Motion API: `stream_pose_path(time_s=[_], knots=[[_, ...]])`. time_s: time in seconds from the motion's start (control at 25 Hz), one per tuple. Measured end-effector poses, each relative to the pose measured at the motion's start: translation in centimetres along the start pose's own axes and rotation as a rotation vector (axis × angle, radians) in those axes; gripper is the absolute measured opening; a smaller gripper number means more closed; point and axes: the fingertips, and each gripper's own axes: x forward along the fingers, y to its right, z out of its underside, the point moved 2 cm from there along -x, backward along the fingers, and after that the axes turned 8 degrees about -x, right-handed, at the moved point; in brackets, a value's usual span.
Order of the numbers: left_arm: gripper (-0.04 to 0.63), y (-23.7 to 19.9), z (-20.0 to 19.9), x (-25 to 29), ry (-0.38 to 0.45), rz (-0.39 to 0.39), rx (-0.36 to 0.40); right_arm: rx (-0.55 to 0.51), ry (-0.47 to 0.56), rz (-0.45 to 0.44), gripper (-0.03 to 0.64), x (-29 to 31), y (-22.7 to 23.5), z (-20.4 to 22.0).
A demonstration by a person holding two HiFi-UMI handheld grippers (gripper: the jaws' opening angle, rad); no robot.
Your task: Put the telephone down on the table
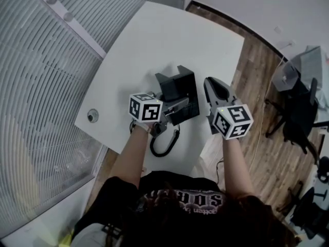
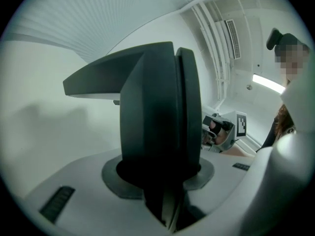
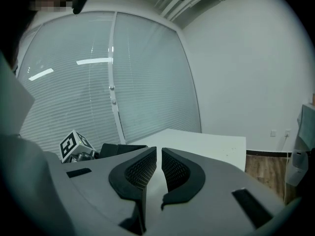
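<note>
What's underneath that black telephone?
The white table lies under the telephone, and its coiled cord curls out toward the person. The phone's body covers its underside, so I cannot tell whether it rests on the table yet.

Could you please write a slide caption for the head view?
Left gripper clamps the black telephone over the white table, coiled cord trailing; right gripper alongside, empty.
</note>
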Motion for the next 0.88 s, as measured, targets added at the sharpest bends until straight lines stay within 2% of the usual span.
stream_pose_path(time_s=[0.16, 0.48, 0.88], knots=[[0.158, -0.8, -0.4, 0.1, 0.004, 0.028, -0.026, 0.009, -0.010, 0.000, 0.034, 0.6, 0.4, 0.6], [0.163, -1.9, -0.7, -0.2, 0.025, 0.035, -0.080, 0.016, -0.020, -0.005, 0.034, 1.0, 0.8, 1.4], [0.164, -3.1, -0.6, 0.2, -0.049, 0.000, -0.202, 0.012, -0.011, -0.029, 0.034, 1.8, -0.4, 1.1]])
